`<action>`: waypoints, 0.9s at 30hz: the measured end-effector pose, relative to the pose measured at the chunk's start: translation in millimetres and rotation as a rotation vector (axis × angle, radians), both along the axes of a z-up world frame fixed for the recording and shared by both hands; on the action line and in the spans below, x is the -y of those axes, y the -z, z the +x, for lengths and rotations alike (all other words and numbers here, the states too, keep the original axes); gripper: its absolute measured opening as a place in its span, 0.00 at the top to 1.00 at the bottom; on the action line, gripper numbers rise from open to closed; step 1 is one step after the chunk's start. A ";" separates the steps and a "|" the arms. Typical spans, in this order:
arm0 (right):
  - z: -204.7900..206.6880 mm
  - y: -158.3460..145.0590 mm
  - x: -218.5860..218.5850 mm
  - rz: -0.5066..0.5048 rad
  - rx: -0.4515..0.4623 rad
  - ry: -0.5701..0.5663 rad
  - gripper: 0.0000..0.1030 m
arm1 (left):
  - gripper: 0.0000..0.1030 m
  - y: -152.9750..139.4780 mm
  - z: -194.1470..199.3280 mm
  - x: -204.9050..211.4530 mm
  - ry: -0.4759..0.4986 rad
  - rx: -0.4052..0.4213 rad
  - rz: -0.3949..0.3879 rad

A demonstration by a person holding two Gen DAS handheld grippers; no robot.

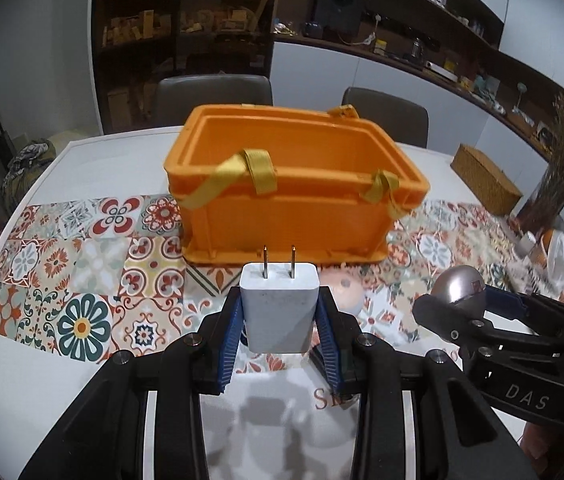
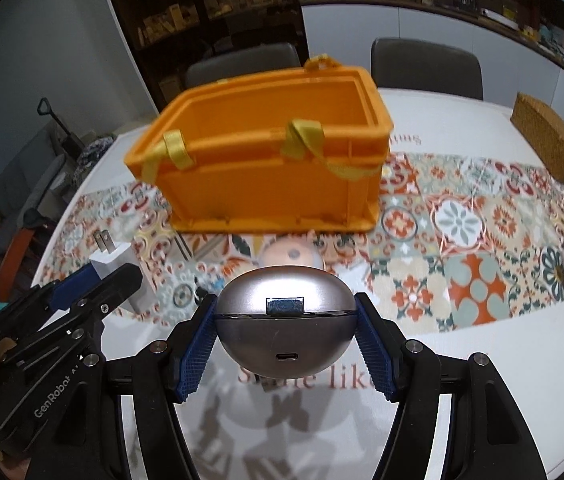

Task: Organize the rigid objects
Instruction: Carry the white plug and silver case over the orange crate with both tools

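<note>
While the white charger (image 1: 280,312) sits clamped in the left gripper (image 1: 280,320) fingers, the right gripper (image 2: 285,332) fingers squeeze a silver case (image 2: 285,320), both held just in front of the orange bin (image 1: 293,184) on the table (image 1: 42,380).

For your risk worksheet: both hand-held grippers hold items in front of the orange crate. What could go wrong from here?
1. The smooth, rounded silver case is pinched only at its sides by the right hand-held gripper; it might slip.
2. The charger in the left hand-held gripper leads with its prongs, which could snag a yellow strap on the crate.
</note>
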State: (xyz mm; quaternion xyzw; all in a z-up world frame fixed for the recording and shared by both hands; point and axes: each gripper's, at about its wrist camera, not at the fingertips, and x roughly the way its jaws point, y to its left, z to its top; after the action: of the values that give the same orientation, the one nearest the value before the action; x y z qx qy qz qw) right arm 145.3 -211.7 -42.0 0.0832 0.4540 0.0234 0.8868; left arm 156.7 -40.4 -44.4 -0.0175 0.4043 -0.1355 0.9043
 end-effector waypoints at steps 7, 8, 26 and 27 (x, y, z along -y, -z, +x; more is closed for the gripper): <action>13.9 -26.1 -4.4 -0.002 0.063 -0.003 0.36 | 0.65 -22.9 10.5 -6.4 -0.018 0.033 0.004; 16.3 -29.2 -5.2 -0.001 0.070 -0.004 0.36 | 0.65 -25.9 12.2 -6.9 -0.017 0.037 0.006; 59.6 -67.0 -7.2 0.014 0.134 0.009 0.36 | 0.65 -69.1 55.3 -13.7 -0.005 0.123 0.001; 63.3 -67.9 -6.8 0.015 0.130 0.013 0.36 | 0.65 -70.3 58.7 -13.1 -0.001 0.126 0.000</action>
State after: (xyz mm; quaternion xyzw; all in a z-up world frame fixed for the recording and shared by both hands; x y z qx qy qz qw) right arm 208.6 -204.9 26.0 0.0912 0.3949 0.0265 0.9138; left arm 215.3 -27.3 26.0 -0.0090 0.3467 -0.1357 0.9280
